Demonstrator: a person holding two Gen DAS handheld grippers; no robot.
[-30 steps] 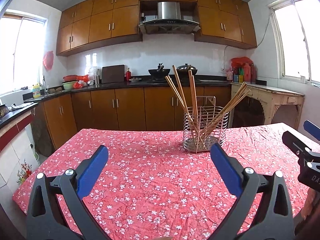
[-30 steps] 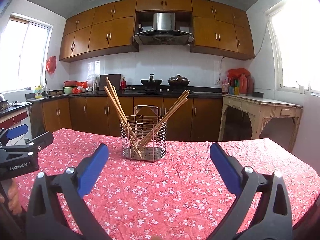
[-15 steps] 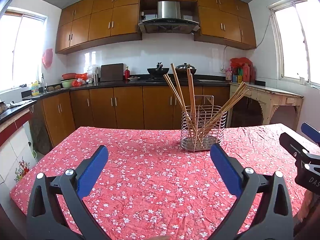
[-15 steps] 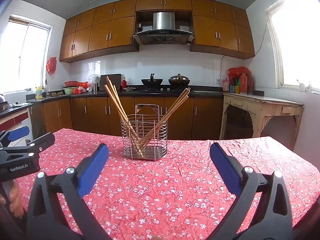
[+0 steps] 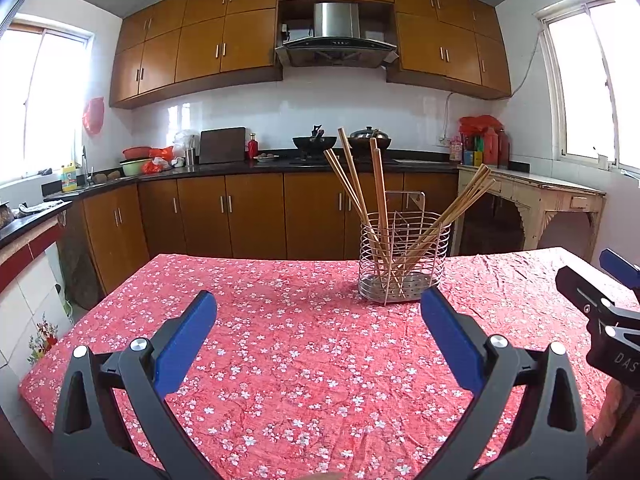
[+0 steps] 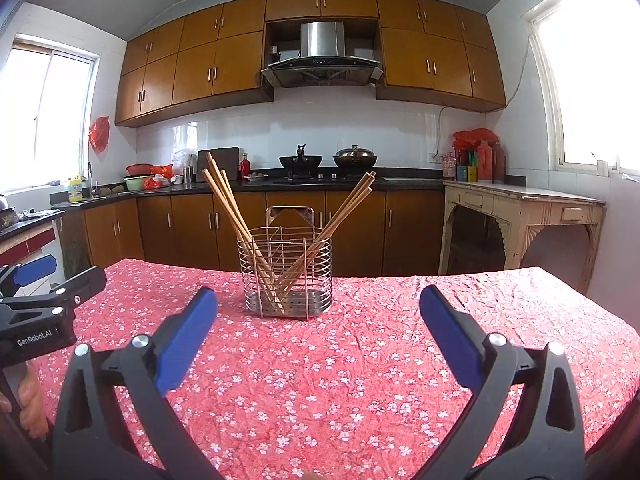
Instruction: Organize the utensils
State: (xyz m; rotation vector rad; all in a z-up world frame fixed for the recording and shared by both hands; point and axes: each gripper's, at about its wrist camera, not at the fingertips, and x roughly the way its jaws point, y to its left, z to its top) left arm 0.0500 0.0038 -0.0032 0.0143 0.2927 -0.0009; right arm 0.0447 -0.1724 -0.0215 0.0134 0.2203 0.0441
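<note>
A wire utensil holder [image 5: 404, 256] stands upright on the red floral tablecloth [image 5: 300, 344], with several wooden chopsticks [image 5: 360, 184] leaning out of it to both sides. In the right wrist view the holder [image 6: 288, 276] stands straight ahead, chopsticks [image 6: 232, 204] fanned left and right. My left gripper [image 5: 318, 312] is open and empty, held above the cloth, short of the holder and to its left. My right gripper [image 6: 318, 312] is open and empty, in front of the holder. Each gripper shows at the edge of the other's view.
The table [image 6: 520, 320] ends on the right near a cream side table [image 6: 520, 208]. Brown kitchen cabinets [image 5: 240, 216] and a dark counter with pots run behind. The left table edge [image 5: 80, 328] drops to a tiled floor.
Both grippers have drawn back and risen a little, so the holder looks slightly farther and lower. Both stay open and empty. The holder and chopsticks have not moved.
</note>
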